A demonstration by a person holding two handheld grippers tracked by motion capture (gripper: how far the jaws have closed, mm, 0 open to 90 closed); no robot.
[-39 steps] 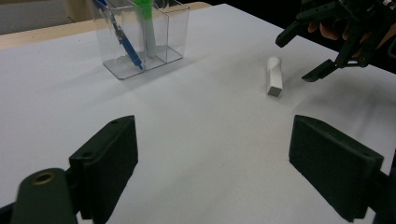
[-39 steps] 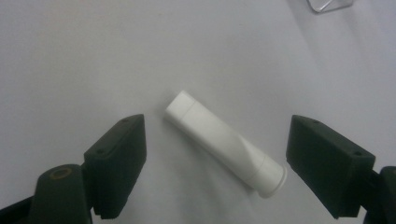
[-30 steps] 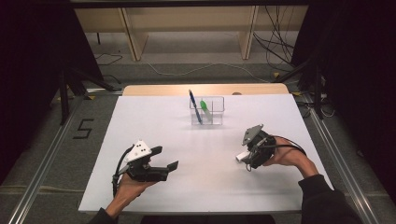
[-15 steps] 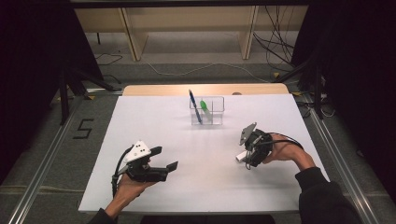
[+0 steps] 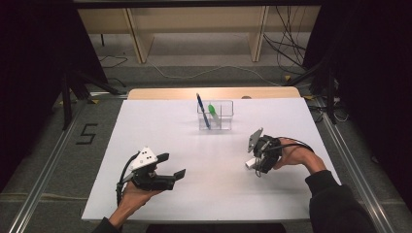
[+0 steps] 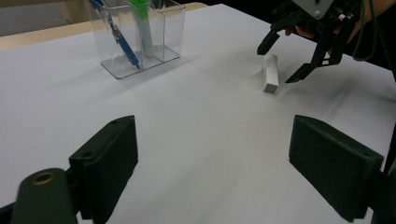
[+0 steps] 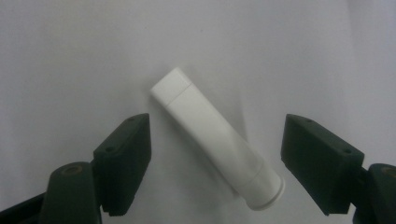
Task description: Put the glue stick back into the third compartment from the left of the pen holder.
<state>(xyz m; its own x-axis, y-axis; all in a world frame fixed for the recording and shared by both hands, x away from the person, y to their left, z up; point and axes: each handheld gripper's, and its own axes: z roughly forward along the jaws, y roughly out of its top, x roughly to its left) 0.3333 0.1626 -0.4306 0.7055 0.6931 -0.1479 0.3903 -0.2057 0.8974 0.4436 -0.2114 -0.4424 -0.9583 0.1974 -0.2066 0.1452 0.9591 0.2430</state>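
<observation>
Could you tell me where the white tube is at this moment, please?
The white tube lies flat on the white table, right side in the high view, between the open right gripper's jaws.

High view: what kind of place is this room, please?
Probably a lab or recording workspace, not a home. A white table stands between black curtains, cables trail on the floor behind it, and a number 5 is taped on the floor.

White tube (image 7: 215,139): we see smooth, matt plastic.
Holder (image 6: 140,35): we see clear, glossy plastic.
Table (image 5: 194,160): we see a matt white top.
Jaws: we see matt black plastic.
</observation>
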